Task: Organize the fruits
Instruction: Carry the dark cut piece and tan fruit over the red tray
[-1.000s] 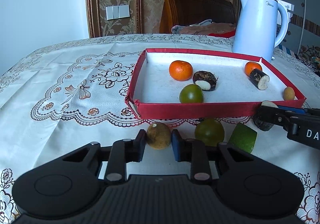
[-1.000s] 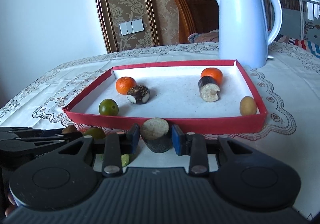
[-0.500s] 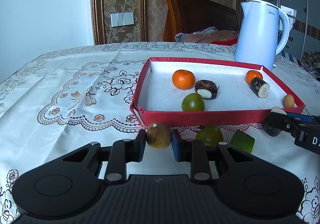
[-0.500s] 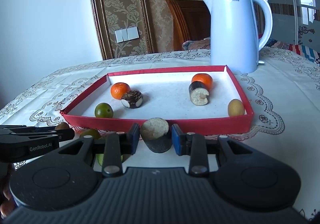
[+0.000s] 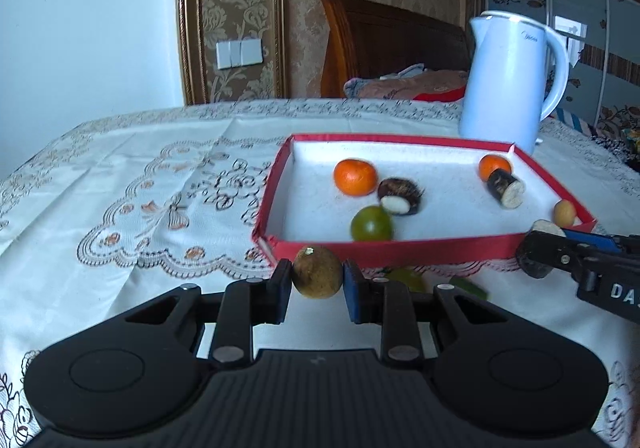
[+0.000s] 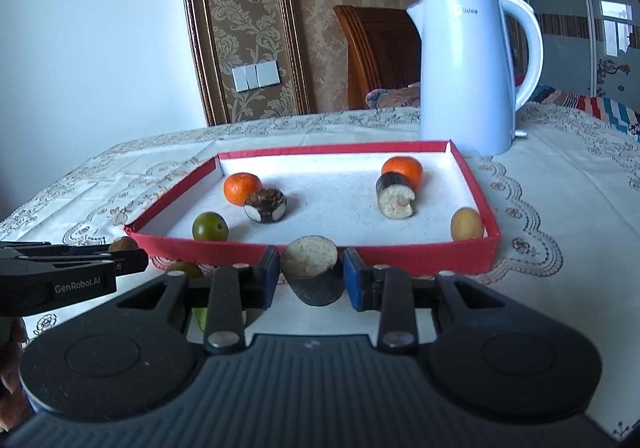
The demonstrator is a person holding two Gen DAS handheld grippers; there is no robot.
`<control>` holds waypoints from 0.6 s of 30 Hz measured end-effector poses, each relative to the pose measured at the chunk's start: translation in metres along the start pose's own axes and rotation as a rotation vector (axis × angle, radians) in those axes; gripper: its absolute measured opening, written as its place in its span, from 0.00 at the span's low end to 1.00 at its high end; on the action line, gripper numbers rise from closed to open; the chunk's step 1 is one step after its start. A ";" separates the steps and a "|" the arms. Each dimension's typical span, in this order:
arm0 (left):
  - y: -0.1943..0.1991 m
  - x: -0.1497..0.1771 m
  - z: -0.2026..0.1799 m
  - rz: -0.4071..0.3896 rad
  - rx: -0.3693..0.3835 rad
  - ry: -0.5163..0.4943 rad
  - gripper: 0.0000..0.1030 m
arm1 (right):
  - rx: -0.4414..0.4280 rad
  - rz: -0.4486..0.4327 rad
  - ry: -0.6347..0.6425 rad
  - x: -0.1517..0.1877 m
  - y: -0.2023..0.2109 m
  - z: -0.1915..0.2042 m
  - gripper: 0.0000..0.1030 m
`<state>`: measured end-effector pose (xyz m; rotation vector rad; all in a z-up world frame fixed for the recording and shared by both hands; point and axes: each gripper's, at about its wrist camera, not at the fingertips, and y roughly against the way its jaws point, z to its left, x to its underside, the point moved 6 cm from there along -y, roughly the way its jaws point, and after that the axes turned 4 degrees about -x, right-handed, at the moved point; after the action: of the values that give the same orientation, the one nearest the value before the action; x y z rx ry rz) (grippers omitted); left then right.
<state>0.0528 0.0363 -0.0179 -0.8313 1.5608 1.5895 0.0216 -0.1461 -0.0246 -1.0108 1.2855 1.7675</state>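
Left wrist view:
- The left gripper (image 5: 317, 282) is seen with its jaws closed on a round brownish-green fruit (image 5: 317, 277); the fruit is pinched at both sides and held in front of the near wall of the red tray (image 5: 400, 248).
- No long axis is shown by this round fruit; its pale stem scar is turned toward 11 o'clock.
- Inside the tray, an orange (image 5: 355, 176) is seen at 12 o'clock from the held fruit, with a dark water chestnut (image 5: 399, 196) and a green citrus (image 5: 371, 224) just beside it.
- At 2 o'clock, a second orange (image 5: 495, 166) is touched by a dark cane segment (image 5: 505, 189), whose long axis runs from 10 to 4 o'clock, cut face toward the camera.
- A small tan fruit (image 5: 565, 211) lies in the tray's near right corner.
- The right gripper (image 5: 538, 254) enters at 3 o'clock.

Right wrist view:
- The right gripper's (image 6: 311, 280) jaws are closed on a short dark cane piece (image 6: 314, 274), gripped at both sides.
- The piece is held nearly upright, its pale cut face tipped toward the camera, just before the tray's near wall.
- The left gripper (image 6: 130, 259) is seen at 9 o'clock, above the table (image 6: 560, 188).
- A white kettle (image 6: 468, 72) stands behind the tray at 1 o'clock.
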 end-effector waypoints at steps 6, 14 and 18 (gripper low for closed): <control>0.007 -0.014 -0.017 -0.030 0.026 -0.021 0.26 | 0.011 -0.033 0.011 -0.010 0.007 -0.004 0.31; -0.009 -0.031 -0.032 -0.020 0.030 -0.021 0.26 | 0.044 -0.051 0.032 -0.023 0.005 -0.014 0.31; -0.025 -0.040 -0.033 -0.006 0.015 -0.005 0.26 | 0.064 -0.051 0.062 -0.031 -0.007 -0.014 0.31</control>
<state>0.0934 0.0002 0.0019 -0.8225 1.5632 1.5722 0.0441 -0.1611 -0.0023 -1.0606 1.3347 1.6579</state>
